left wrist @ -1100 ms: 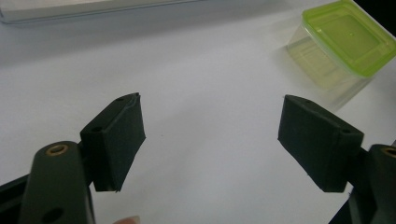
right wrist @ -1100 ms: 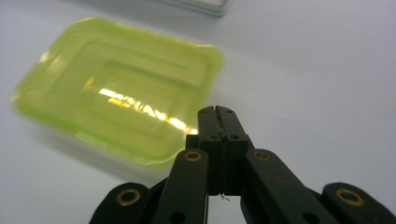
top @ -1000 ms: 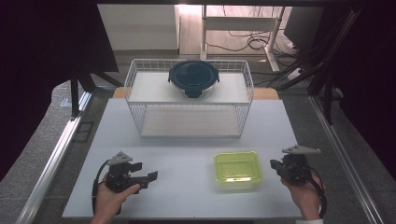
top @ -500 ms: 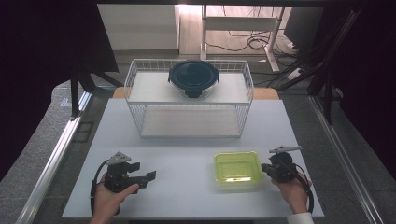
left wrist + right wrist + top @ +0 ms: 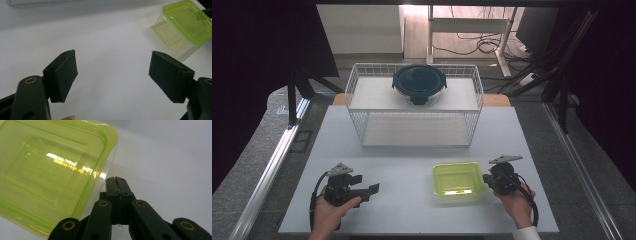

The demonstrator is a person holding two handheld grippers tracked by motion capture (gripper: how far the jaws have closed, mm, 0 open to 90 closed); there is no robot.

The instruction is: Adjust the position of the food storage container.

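Observation:
A clear square container with a yellow-green lid (image 5: 458, 182) sits on the white table (image 5: 412, 160) near its front right. My right gripper (image 5: 486, 178) is shut, its tip right beside the container's right edge; in the right gripper view the closed jaws (image 5: 116, 179) point at the table just next to the lid's rim (image 5: 107, 147), with nothing between them. My left gripper (image 5: 373, 189) rests at the front left, jaws wide apart over bare table, with the container (image 5: 187, 22) farther off at the upper right of the left gripper view.
A white wire basket (image 5: 472, 105) stands at the back of the table, with a dark round lidded bowl (image 5: 419, 82) on its top shelf. Metal rails run along both table sides. Cables lie on the floor behind.
My right gripper has moved left and lower, up to the container's right edge. The left gripper has stayed put.

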